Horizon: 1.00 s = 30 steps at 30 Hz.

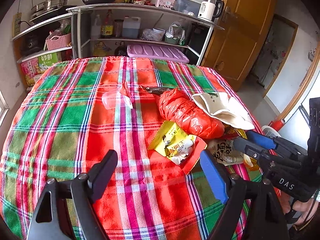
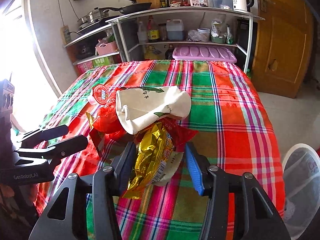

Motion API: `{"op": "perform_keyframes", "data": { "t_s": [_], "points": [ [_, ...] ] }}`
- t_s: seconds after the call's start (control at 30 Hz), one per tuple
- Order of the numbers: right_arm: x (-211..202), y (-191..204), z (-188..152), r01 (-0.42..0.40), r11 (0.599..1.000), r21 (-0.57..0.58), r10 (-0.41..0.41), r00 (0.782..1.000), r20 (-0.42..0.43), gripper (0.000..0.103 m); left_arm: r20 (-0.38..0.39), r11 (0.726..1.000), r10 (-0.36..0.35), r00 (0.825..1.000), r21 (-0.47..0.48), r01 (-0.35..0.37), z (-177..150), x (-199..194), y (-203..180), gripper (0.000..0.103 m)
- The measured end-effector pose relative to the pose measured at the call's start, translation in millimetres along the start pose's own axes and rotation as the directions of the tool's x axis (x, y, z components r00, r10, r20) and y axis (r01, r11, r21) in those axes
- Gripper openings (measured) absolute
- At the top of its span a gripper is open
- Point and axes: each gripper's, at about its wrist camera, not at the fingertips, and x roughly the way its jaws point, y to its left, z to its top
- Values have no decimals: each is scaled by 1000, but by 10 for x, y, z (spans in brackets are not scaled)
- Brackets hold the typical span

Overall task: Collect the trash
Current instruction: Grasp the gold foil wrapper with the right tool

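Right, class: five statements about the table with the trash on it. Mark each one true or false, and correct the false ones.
1. The left claw holds the yellow packet. False: its jaws are open on nothing.
2. A gold foil wrapper lies between the right claw's jaws. True.
3. The tablecloth is plain blue. False: it is red, green and pink plaid.
4. A clear plastic cup lies on its side. True.
5. The white kettle stands on the table. False: it stands on top of the shelf unit.
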Motion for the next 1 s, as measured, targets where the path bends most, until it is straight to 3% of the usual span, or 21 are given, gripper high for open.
{"op": "perform_keyframes", "data": {
  "t_s": [0.03,0.23,0.57,0.9,1.0],
  "points": [
    [-10,2,-3,1,1000,-1,-1,1000,2,32,-2,1000,1,1000,-3,-1,3,6,-4,86],
    [-40,-18,-58,15,1000,-1,-15,1000,4,9,6,1000,-2,1000,10,2,22,12,-94,86],
    [-202,-132,-108,22,999,32,-23,999,41,6,-12,999,41,999,18,-41,45,165,-131,86],
    [-292,-198,-200,-24,999,44,22,999,36,6,-28,998,57,998,39,-55,51,333,-184,86],
    [-324,-211,-220,-24,999,49,22,999,43,6,-26,998,57,998,38,-56,53,335,-188,76]
  ]
}}
